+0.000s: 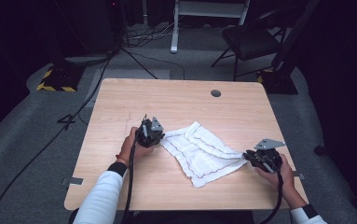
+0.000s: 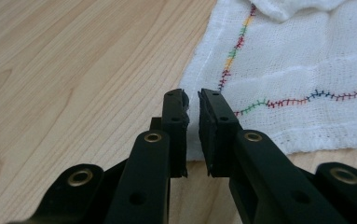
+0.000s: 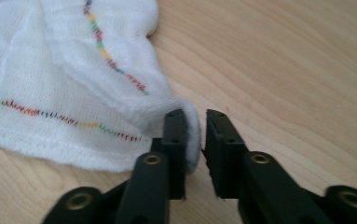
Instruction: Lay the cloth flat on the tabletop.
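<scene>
Left gripper is down low at the cloth's left corner, jaws drawn close with only a narrow gap, and in the left gripper view the white corner sits right between the tips, though whether it is truly pinched I cannot tell. Over on the other side, the right gripper has its jaws nearly together too, and the right gripper view shows a rolled fold of fabric tucked in the gap, pressed against one jaw. Between the two tools lies the white cloth, spread across the middle of the wooden table, rumpled along its far edge, with lines of multicoloured stitching running across it. The left hand and right hand hold the tools from the near side, white sleeves showing. Beyond the table, a dark chair stands on the grey floor.
</scene>
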### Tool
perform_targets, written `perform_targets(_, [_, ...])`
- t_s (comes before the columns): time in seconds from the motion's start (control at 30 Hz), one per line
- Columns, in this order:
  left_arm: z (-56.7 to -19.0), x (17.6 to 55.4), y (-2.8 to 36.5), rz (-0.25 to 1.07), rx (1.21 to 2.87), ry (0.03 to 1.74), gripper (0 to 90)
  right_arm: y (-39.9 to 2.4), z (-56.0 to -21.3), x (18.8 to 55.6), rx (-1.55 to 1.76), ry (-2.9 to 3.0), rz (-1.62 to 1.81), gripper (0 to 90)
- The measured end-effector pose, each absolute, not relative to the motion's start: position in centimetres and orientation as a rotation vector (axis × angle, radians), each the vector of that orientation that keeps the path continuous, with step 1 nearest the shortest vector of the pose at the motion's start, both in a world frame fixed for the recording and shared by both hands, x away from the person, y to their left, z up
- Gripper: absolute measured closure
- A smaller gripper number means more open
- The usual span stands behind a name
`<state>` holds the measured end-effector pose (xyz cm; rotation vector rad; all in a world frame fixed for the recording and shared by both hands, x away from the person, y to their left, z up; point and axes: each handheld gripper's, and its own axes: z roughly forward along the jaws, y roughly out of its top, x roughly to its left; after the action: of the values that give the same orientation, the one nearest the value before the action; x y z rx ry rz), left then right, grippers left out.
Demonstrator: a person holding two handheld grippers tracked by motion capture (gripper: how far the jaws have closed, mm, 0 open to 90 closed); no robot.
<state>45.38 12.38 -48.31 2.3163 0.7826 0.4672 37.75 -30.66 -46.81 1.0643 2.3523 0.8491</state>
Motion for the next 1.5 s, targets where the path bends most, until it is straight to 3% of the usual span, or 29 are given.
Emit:
perform_targets(0.13, [-47.4,44.5,12.1,0.406,2.245,0.759,69.8,-30.7,-46.2,37.7,1.026,2.326,0.900,70.8])
perform_targets(0.27, [-46.2,42.2,10.2,0.299,2.185,0.644,60.6,-29.6,-44.5,37.3,0.897,2.328,1.013,70.3])
perform_targets(0.3, [-45.9,41.1,8.7,0.281,2.198,0.585,59.8,-28.4,-44.0,37.6,0.853,2.348,1.023,66.7])
perform_targets(0.47, [-46.7,38.7,4.9,0.173,2.270,0.405,68.2,-23.4,-44.1,39.5,0.700,2.445,1.032,63.7])
perform_targets(0.63, [-48.9,39.0,3.7,0.136,2.338,0.452,66.4,-18.1,-45.9,41.5,0.582,2.555,0.912,59.1])
perform_targets(0.8, [-49.4,39.2,4.0,0.122,2.339,0.466,70.5,-16.2,-47.4,42.5,0.562,2.590,0.790,61.3])
perform_targets(0.87, [-49.4,39.2,4.0,0.136,2.352,0.454,73.2,-16.1,-47.9,43.0,0.580,2.586,0.754,64.4])
perform_targets(0.93, [-49.1,39.2,4.1,0.204,2.387,0.434,74.7,-16.3,-48.0,43.1,0.594,2.563,0.746,77.9])
perform_targets(0.97, [-49.1,39.2,4.1,0.204,2.387,0.434,75.0,-16.3,-48.0,43.1,0.594,2.563,0.746,77.9])
perform_targets(1.0, [-49.0,39.3,4.4,0.235,2.400,0.439,75.8,-16.6,-47.7,43.0,0.576,2.522,0.707,83.9])
perform_targets(1.23, [-48.8,40.9,7.9,0.232,2.402,0.530,79.0,-20.8,-45.8,43.9,0.780,2.362,0.779,85.1])
perform_targets(1.5, [-48.6,40.4,9.1,0.217,2.419,0.531,81.2,-24.8,-45.0,45.0,0.991,2.288,0.840,85.0])
